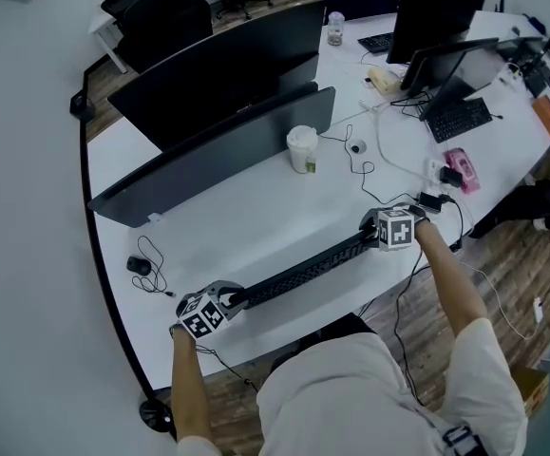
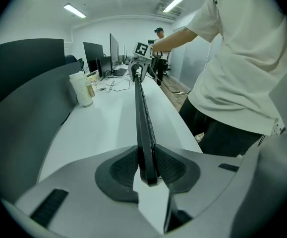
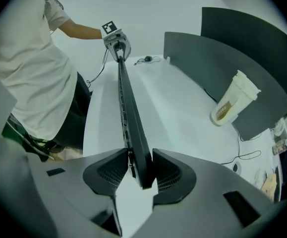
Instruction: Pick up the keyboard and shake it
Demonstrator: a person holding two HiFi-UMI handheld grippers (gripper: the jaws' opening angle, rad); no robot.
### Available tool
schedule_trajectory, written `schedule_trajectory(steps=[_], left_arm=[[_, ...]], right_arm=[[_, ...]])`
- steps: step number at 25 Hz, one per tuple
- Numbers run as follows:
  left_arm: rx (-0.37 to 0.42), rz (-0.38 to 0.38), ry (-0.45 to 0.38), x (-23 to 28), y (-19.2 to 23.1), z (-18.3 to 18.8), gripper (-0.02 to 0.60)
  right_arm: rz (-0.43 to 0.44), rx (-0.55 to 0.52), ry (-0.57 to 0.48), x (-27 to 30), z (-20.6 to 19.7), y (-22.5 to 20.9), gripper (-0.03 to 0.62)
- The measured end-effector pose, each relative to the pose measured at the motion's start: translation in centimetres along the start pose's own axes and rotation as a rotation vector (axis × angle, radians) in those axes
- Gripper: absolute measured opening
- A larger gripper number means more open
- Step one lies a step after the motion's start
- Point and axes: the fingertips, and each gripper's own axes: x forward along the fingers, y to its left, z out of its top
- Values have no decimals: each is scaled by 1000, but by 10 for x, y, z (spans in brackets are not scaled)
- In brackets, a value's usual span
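Note:
A long black keyboard is turned on its edge over the front of the white table, spanning between my two grippers. My left gripper is shut on its left end. In the left gripper view both ribbed pads press the keyboard, which runs straight away toward the right gripper. My right gripper holds the other end. In the right gripper view the keyboard sits between the pads, keys facing the person, and the left gripper shows at its far end.
A grey curved partition and a dark monitor back stand behind. A paper cup stands mid-table. A mouse with its cord lies at the left. Cables, a pink item and a second keyboard are at the right.

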Motion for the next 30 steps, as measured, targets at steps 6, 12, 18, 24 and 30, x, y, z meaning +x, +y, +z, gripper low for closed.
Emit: schedule_trajectory(steps=[6, 12, 18, 24, 30], left_arm=[[-42, -29, 36, 4, -5, 0, 117], [-26, -126, 195, 24, -21, -13, 141], [-1, -52, 214, 18, -4, -12, 117], [104, 249, 232, -22, 59, 7, 109], [210, 638, 219, -101, 122, 51, 110]], right_arm=[[56, -86, 76, 1, 1, 13, 135], [19, -100, 54, -1, 4, 20, 130], [-88, -116, 47, -1, 4, 18, 124], [-402, -169, 54, -44, 30, -32, 126], [-781, -290, 81, -139, 85, -86, 129]])
